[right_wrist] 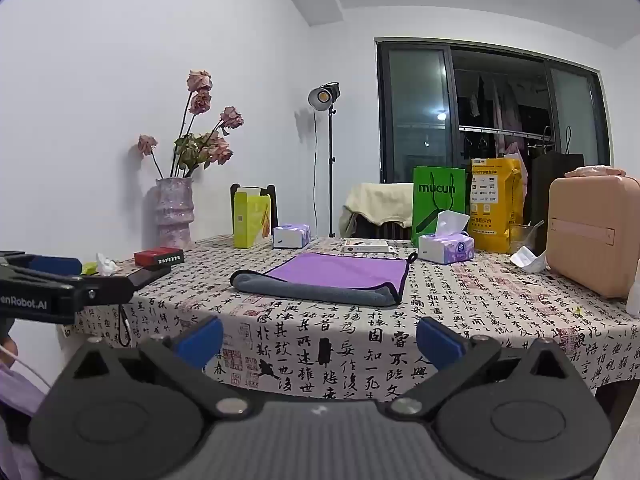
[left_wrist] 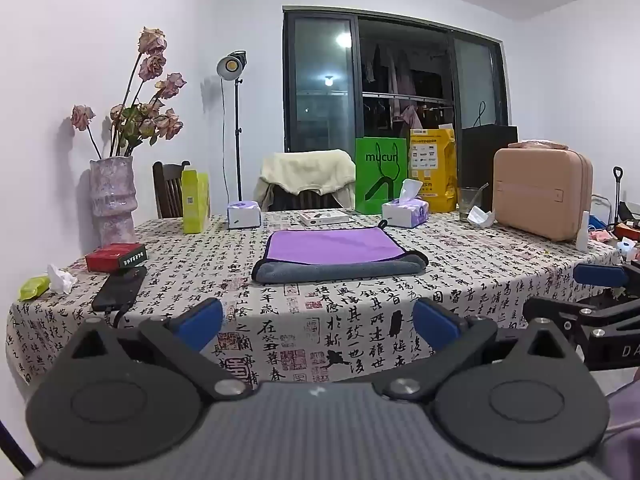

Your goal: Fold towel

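A towel [left_wrist: 332, 246], purple on one side and grey on the other, lies on the table [left_wrist: 360, 320] with its near edge folded over into a grey roll. It also shows in the right wrist view [right_wrist: 340, 270]. My left gripper [left_wrist: 318, 322] is open and empty, held off the table's near edge, well short of the towel. My right gripper [right_wrist: 320, 340] is also open and empty, at the near edge. In the left wrist view the right gripper's blue finger [left_wrist: 600, 275] shows at the far right.
On the calligraphy tablecloth stand a vase of dried roses [left_wrist: 114, 196], a red box [left_wrist: 116, 256], a black phone [left_wrist: 120, 294], a yellow-green box [left_wrist: 195, 202], tissue packs [left_wrist: 404, 210], a green bag [left_wrist: 380, 176], a glass [left_wrist: 470, 202] and a pink case [left_wrist: 542, 192].
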`<state>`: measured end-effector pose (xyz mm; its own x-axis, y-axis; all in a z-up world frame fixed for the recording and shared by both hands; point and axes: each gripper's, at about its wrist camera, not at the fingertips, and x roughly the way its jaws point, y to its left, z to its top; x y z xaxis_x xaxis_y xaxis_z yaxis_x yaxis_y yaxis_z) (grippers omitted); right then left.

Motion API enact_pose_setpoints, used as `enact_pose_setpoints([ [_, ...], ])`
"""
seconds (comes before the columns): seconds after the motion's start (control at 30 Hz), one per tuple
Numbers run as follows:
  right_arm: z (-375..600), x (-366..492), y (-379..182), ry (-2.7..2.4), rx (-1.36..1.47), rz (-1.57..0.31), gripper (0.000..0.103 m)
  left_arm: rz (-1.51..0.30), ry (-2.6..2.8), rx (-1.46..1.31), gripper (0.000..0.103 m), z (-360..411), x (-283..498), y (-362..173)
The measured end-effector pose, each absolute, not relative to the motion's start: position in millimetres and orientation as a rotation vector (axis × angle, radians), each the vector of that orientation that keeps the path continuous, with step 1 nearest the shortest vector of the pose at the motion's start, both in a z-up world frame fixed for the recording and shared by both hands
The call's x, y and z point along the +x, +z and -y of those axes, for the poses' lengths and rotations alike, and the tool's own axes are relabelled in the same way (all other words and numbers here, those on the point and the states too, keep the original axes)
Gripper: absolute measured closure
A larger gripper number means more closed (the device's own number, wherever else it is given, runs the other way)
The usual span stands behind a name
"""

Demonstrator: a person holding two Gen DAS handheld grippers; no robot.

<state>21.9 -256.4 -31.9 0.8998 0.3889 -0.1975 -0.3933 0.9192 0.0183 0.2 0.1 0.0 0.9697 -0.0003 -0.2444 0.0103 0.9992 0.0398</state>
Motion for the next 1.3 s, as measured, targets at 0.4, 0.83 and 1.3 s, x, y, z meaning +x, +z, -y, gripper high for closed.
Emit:
enact_pose_setpoints([
  [0.4, 255.6, 20.3, -33.5, 0.405, -0.022, -0.191, 0.000, -0.244, -0.006, 0.041, 0.000, -0.2, -0.4, 0.1],
  [0.83, 255.1, 20.6, -32.5, 0.406, -0.022, -0.193, 0.000, -0.245, -0.006, 0.042, 0.000, -0.3, -0.8, 0.1],
  [1.3, 254.3, 22.3, -33.1, 0.408, -0.020, -0.197, 0.000, -0.246, -0.006, 0.042, 0.000, -0.3, -0.8, 0.1],
])
